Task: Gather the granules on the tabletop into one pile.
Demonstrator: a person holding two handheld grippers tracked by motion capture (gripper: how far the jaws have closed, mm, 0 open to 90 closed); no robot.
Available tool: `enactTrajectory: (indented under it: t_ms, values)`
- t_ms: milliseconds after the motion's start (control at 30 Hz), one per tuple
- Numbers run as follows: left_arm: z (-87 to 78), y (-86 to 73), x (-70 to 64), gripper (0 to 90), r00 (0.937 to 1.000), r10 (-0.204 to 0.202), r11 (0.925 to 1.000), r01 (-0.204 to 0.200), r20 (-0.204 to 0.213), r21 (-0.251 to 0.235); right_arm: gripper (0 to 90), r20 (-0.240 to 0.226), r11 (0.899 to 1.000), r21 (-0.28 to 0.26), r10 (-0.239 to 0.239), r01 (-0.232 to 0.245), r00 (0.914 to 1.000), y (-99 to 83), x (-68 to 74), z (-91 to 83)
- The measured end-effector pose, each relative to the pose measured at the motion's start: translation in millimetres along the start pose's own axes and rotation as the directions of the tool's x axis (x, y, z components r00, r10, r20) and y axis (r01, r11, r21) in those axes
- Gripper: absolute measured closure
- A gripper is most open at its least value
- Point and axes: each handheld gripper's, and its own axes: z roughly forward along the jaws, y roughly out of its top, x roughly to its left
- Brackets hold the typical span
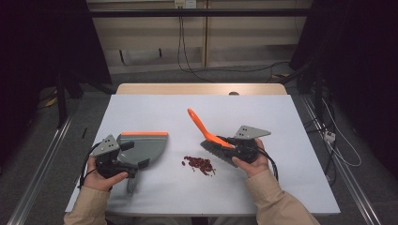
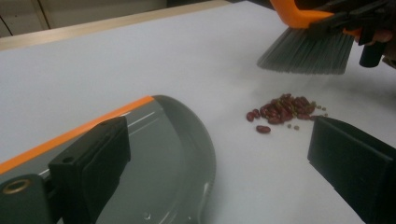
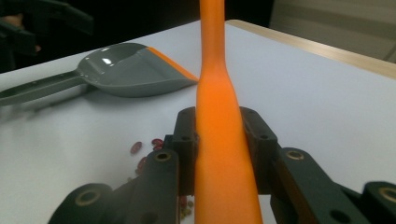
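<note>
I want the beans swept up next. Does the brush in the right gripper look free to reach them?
Probably yes. The right gripper holds the brush just beside the beans, with bare table between; the dustpan lies beyond.

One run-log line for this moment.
right gripper: shut on brush | left gripper: open, over dustpan | beans: between them

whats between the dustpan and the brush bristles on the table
A small pile of red beans lies on the bare white table between the dustpan and the brush, clearest in the high view.
</note>
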Motion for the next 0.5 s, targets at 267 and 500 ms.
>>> enactTrajectory:
  t_ms: [267, 500]
  values:
    - [-0.7, -9.8, -10.5, 6.0, 0.9999, -0.003, 0.9996, 0.004, -0.010, 0.027, 70.9, 0.051, 1.000, -0.013, 0.022, -0.021, 0.9985, -11.1, -0.7, -19.9]
    - [1.3, -21.2, -14.1, 7.7, 0.9969, 0.038, 0.9932, -0.030, -0.069, 0.112, 70.9, 0.062, 0.999, -0.031, 0.023, -0.021, 0.9978, -14.2, 1.9, -29.9]
